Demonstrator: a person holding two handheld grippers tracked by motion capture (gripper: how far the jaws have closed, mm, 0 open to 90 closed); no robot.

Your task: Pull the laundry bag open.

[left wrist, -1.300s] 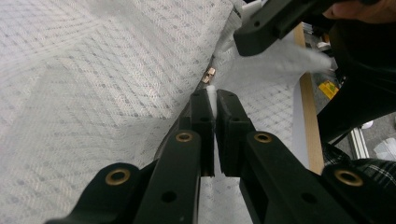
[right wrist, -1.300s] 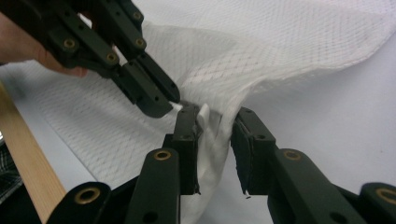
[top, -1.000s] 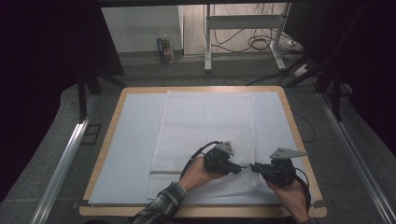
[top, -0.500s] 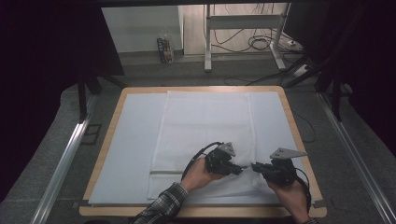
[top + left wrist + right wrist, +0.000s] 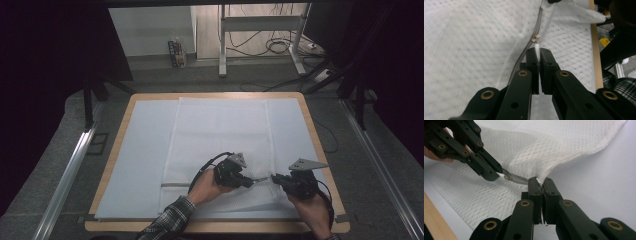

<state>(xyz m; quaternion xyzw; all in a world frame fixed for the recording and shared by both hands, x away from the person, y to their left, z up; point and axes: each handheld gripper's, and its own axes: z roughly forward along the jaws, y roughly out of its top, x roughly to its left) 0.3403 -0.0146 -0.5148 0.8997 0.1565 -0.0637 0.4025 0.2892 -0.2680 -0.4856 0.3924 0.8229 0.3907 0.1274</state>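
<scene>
1. No text, label, brand, number or sign can be read in any of the three views.
2. A small box (image 5: 176,52) stands on the floor beyond the table in the high view; its printing is too small and blurred to make out.
3. A yellow object (image 5: 605,41) past the table edge in the left gripper view carries no legible marking.
</scene>
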